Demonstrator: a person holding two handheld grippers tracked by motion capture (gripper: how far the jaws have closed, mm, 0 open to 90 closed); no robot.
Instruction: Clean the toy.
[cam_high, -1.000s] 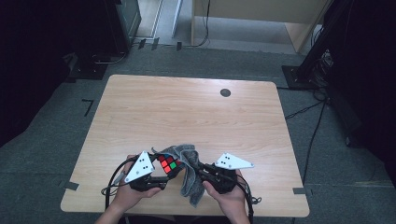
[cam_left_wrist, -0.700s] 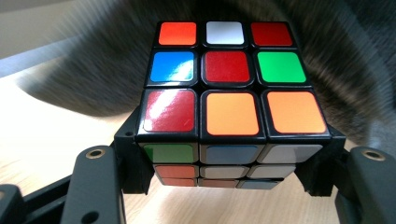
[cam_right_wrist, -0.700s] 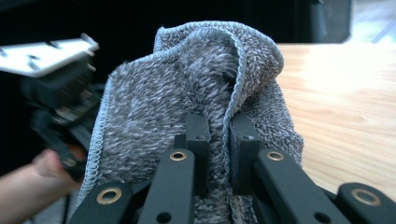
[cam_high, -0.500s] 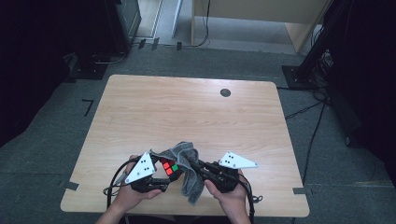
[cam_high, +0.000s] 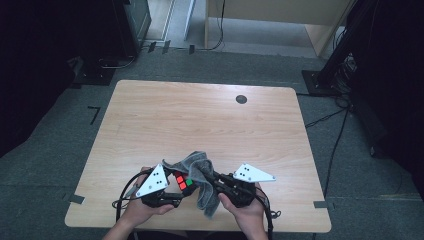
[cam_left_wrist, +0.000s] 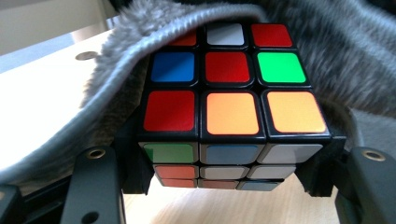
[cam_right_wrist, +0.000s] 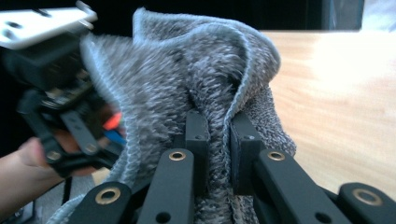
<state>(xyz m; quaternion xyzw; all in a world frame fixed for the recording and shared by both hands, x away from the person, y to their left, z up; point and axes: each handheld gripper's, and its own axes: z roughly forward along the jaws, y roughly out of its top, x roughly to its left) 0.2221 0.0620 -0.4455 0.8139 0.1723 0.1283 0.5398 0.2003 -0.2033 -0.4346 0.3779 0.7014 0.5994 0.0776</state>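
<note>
A scrambled colour cube (cam_left_wrist: 229, 100) sits clamped between the black jaws of my left gripper (cam_high: 176, 186), its red, orange, blue and green stickers facing the camera. A grey fuzzy cloth (cam_right_wrist: 196, 88) drapes over the cube's far side (cam_left_wrist: 327, 60). My right gripper (cam_right_wrist: 218, 154) pinches a fold of that cloth between its pads, shut on it. From above, both grippers meet near the table's front edge, the cube (cam_high: 181, 182) left of the cloth (cam_high: 200, 175) and the right gripper (cam_high: 216, 182) beside it.
The wooden table (cam_high: 210, 125) stretches away behind the grippers, with a small dark round hole (cam_high: 241, 99) near its far right. Cables trail from both grippers over the front edge. Dark equipment stands on the grey floor around the table.
The right gripper has shifted slightly with the cloth against the cube; the left gripper and cube stay where they were.
</note>
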